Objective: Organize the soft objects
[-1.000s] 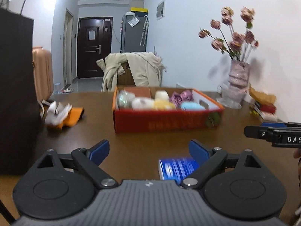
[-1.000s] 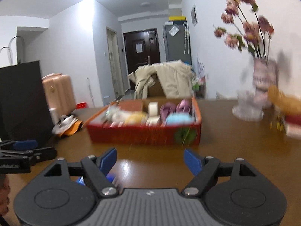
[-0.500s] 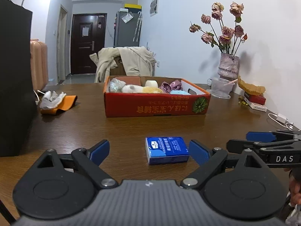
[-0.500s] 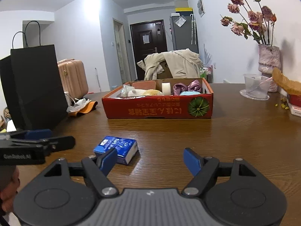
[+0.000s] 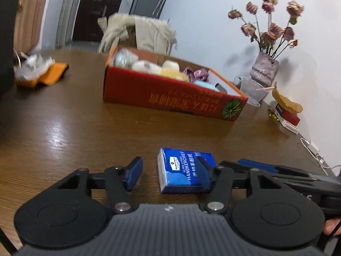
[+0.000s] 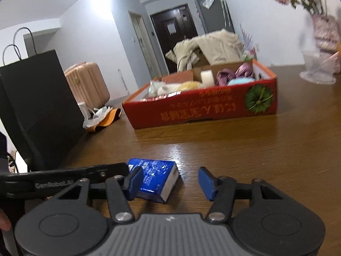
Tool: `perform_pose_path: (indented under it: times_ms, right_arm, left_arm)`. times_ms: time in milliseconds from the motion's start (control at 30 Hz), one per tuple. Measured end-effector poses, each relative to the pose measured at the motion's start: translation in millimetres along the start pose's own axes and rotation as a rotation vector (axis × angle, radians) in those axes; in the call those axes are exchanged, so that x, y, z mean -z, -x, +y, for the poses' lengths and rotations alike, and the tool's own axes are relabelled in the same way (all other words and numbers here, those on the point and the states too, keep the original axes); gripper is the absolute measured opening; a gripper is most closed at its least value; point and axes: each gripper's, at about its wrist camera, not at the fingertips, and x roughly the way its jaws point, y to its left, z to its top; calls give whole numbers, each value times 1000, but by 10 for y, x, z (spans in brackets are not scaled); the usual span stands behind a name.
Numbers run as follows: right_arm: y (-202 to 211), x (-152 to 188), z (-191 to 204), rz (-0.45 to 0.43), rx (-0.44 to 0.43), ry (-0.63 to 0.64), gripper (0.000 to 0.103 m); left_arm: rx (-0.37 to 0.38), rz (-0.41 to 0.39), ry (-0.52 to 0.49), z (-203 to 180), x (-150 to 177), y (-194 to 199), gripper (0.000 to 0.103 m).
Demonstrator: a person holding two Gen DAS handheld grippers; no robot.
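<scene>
- My left gripper [image 5: 169,176] has just been closing; its jaws stand half open, gripping nothing.
- The blue tissue pack [image 5: 185,173] lies on the brown table [image 5: 85,123], its right edge against my right-hand finger.
- My right gripper [image 6: 170,181], also closing, is half open and holds nothing; the pack sits by its left finger.
- The red box [image 6: 204,106] of soft things stands at 12 o'clock.

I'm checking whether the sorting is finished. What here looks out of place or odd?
One thing: the blue tissue pack lies alone on the bare table, apart from the red box holding the other soft items. It sits skewed to the table edge. Nothing looks spilled or damaged.
</scene>
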Motion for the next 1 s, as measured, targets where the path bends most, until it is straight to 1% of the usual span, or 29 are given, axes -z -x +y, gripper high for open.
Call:
perform_pose_path:
  times_ms: [67, 100, 133, 167, 233, 333, 467, 533, 633, 733, 833, 933, 967, 1000]
  right_arm:
    - [-134, -21, 1, 35, -21, 1, 31]
    - [-194, -29, 10, 50, -29, 7, 29]
    - [-223, -35, 22, 52, -39, 8, 28]
    - [-246, -39, 34, 56, -50, 10, 28]
    - [-279, -39, 50, 53, -46, 16, 28]
    - [-302, -44, -19, 59, -67, -28, 28]
    - [-283, -42, -76, 65, -87, -70, 27]
    - [-197, -30, -23, 32, -74, -35, 26]
    - [-25, -55, -10, -26, -82, -18, 26]
    - [127, -205, -45, -73, -87, -16, 26]
    - [226, -524, -75, -141, -80, 28, 26]
    - [182, -942, -172, -185, -49, 58, 26]
    - [128, -1089, -227, -192, -38, 58, 26]
    - [49, -1239, -292, -191, -23, 53, 26]
  left_arm:
    - [40, 33, 22, 71, -9, -100, 38]
    - [68, 43, 33, 104, -14, -131, 36]
    - [95, 48, 43, 132, -20, -149, 33]
    - [103, 52, 49, 138, -24, -163, 33]
    - [104, 53, 53, 161, -28, -188, 33]
    - [115, 52, 84, 202, -18, -215, 33]
    - [101, 44, 77, 133, -14, -179, 33]
    - [100, 30, 66, 65, -15, -116, 33]
    - [109, -18, 49, -47, -66, 27, 32]
    - [139, -68, 25, -179, -236, 110, 32]
    - [163, -113, -5, -318, -536, 78, 32]
    - [199, -145, -33, -434, -974, -113, 32]
    - [206, -144, -44, -462, -1105, -211, 33]
    - [219, -126, -50, -478, -1248, -356, 33]
